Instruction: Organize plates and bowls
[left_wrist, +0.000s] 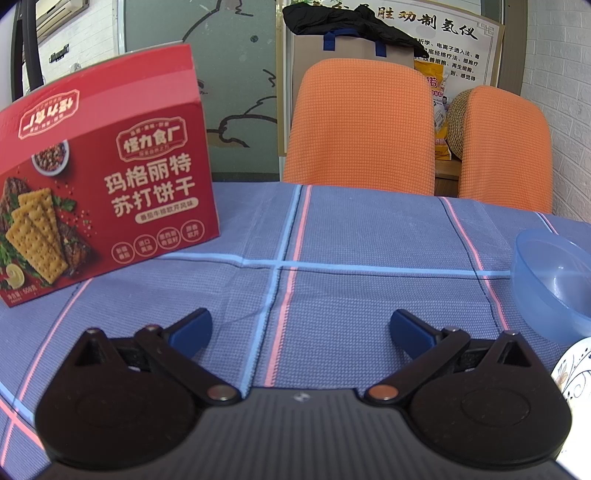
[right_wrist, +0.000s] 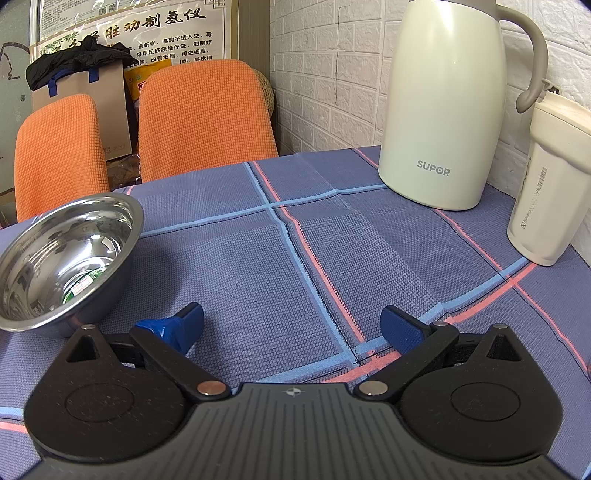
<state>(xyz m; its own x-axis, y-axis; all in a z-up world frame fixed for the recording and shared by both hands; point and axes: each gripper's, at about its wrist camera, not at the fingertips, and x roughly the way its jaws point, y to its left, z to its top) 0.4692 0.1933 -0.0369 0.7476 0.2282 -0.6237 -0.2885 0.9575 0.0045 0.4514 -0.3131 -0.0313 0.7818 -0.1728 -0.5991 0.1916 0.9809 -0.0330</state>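
With both tongs, left (left_wrist: 301, 328) and right (right_wrist: 291, 325), wide open and empty, the steel bowl (right_wrist: 68, 258) may skid on the worktop's cloth (right_wrist: 258, 266) toward the jug (right_wrist: 443, 110).

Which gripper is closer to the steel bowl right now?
Right. The steel bowl sits just ahead-left of the open right gripper; the left gripper, also open, has no steel bowl in its view.

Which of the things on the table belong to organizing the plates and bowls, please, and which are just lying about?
For the job:
blue plastic bowl
steel bowl
patterned plate, only its edge in view

Lying about:
red cracker box
cream thermos jug
white tumbler
orange chairs
paper bag
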